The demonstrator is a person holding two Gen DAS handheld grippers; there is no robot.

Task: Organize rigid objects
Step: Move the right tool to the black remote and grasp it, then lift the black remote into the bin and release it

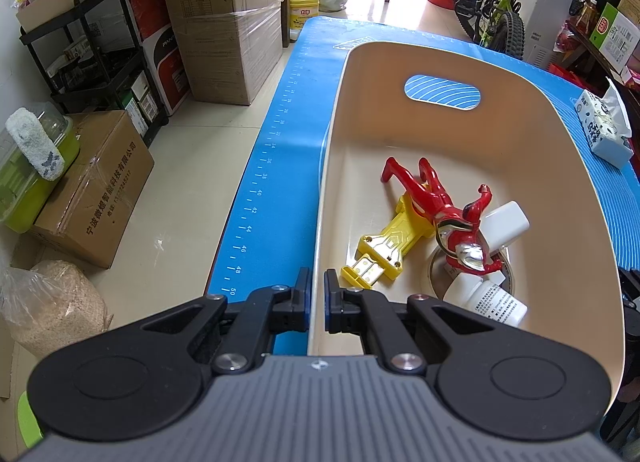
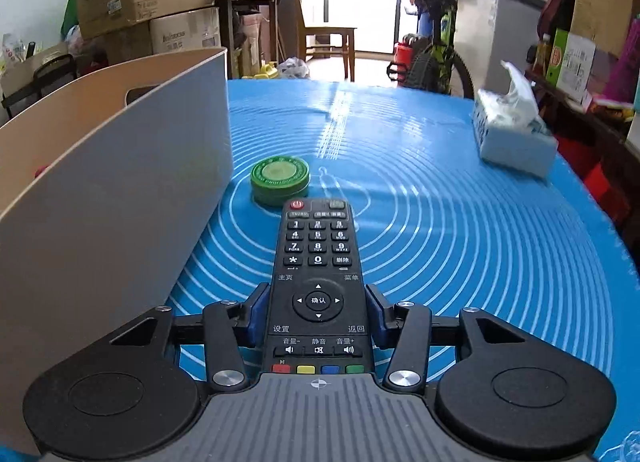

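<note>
My left gripper (image 1: 317, 294) is shut on the left wall of the beige bin (image 1: 332, 133), one finger outside and one inside. In the bin lie a red figure (image 1: 444, 205), a yellow toy (image 1: 384, 250), a white adapter (image 1: 505, 223) and a white bottle (image 1: 490, 302). My right gripper (image 2: 318, 302) is shut on a black remote control (image 2: 318, 262), which points forward just above the blue mat (image 2: 460, 242). A green round tin (image 2: 279, 179) lies on the mat beyond the remote's tip. The bin's outer wall (image 2: 120, 201) stands at the left of the right wrist view.
A tissue pack (image 2: 514, 133) lies on the mat at the far right; it also shows in the left wrist view (image 1: 604, 129). Cardboard boxes (image 1: 224, 21), a black shelf and a bicycle (image 1: 496, 1) stand on the floor around the table. The table's left edge runs beside the bin.
</note>
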